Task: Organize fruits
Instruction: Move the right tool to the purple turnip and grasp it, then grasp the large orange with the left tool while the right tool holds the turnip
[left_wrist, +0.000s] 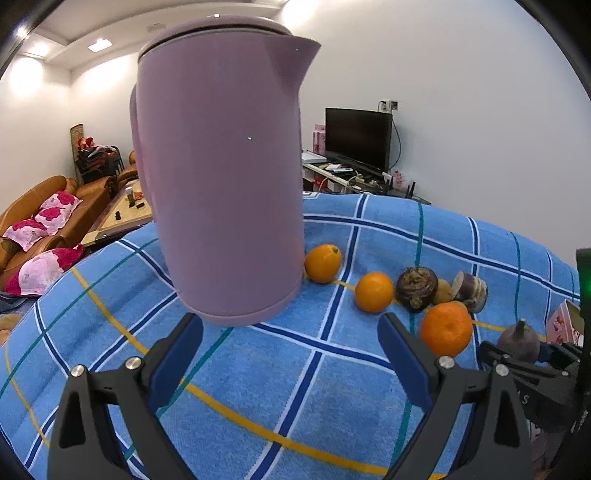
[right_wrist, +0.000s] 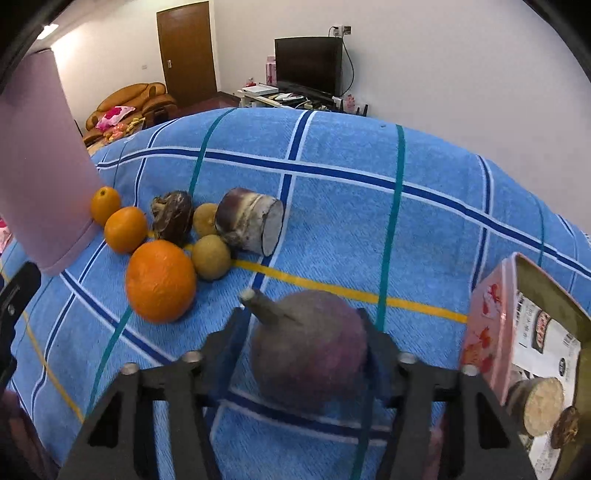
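Right gripper (right_wrist: 306, 354): fingers closed around the purple stemmed fruit (right_wrist: 308, 354), its stem pointing up and left.
Left gripper (left_wrist: 291, 343): fingers wide apart, holding nothing, facing the lilac kettle (left_wrist: 221, 177).
Oranges: three in a row right of the kettle, the largest orange (right_wrist: 160, 280) nearest the held fruit.
Other produce: two small brown fruits (right_wrist: 211, 256) and a cut purple root (right_wrist: 251, 225) just beside the oranges.
Surface: blue checked cloth (right_wrist: 369, 206).
Box: pink carton (right_wrist: 491, 328) at right.
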